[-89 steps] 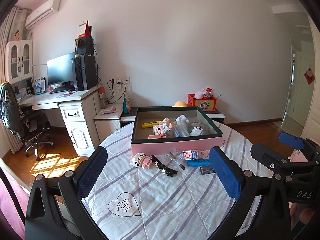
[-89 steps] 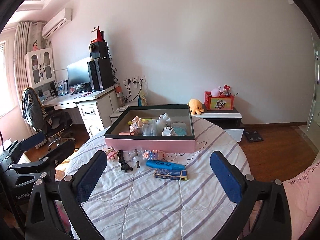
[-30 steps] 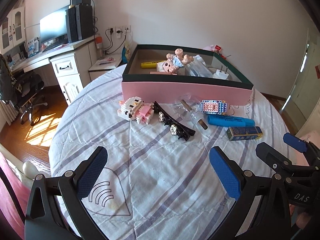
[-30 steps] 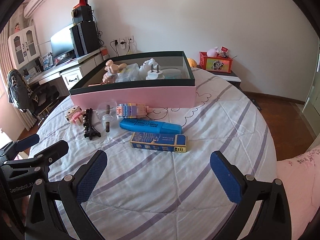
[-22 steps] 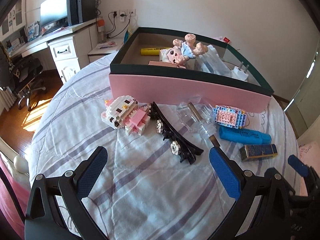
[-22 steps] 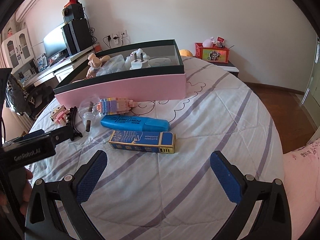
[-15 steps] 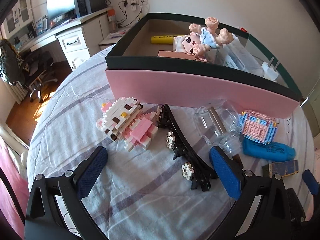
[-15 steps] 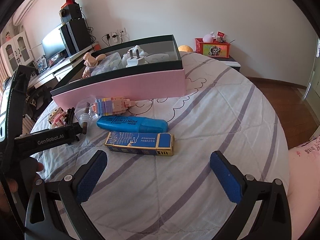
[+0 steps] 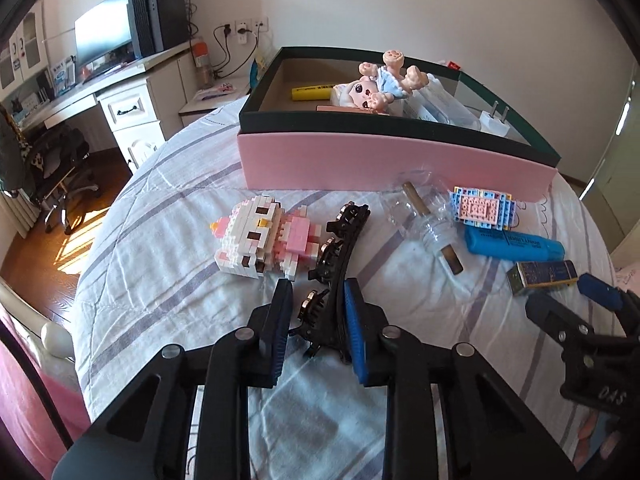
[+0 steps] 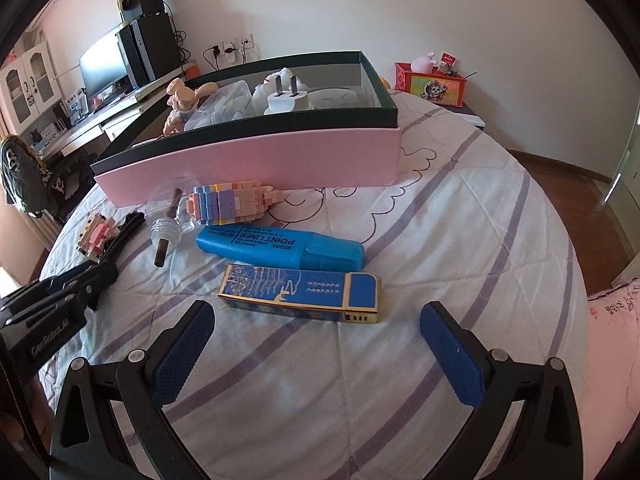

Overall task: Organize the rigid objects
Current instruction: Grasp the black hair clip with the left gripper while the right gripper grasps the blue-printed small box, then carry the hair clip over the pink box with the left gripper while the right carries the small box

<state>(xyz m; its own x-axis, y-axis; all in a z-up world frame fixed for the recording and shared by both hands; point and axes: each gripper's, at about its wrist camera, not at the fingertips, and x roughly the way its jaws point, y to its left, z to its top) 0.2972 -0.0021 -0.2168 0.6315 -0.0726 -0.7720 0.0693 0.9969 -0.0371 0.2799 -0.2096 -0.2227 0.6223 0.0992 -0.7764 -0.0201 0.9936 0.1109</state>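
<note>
My left gripper [image 9: 318, 294] is shut on the near end of a black hair clip [image 9: 334, 256] that lies on the striped tablecloth. Beside the clip lies a pink-and-white brick cat figure [image 9: 262, 242]. To the right lie a clear bottle with a cork [image 9: 430, 224], a pastel brick block [image 9: 480, 210], a blue highlighter [image 10: 280, 246] and a blue-and-gold box [image 10: 300, 292]. My right gripper [image 10: 316, 316] is open, just short of the blue-and-gold box. A pink box with a dark rim [image 9: 360, 156] behind holds a doll, a plug and other items.
The round table's edge [image 9: 92, 264] drops to a wooden floor on the left. A desk with a monitor [image 9: 104, 36] and a chair [image 9: 60, 160] stand at the far left. A red toy box [image 10: 432, 84] sits on a low cabinet behind the table.
Both grippers have moved down and forward toward the table. My left gripper has closed from wide open onto the black hair clip. My right gripper stays open and is closer to the blue-and-gold box.
</note>
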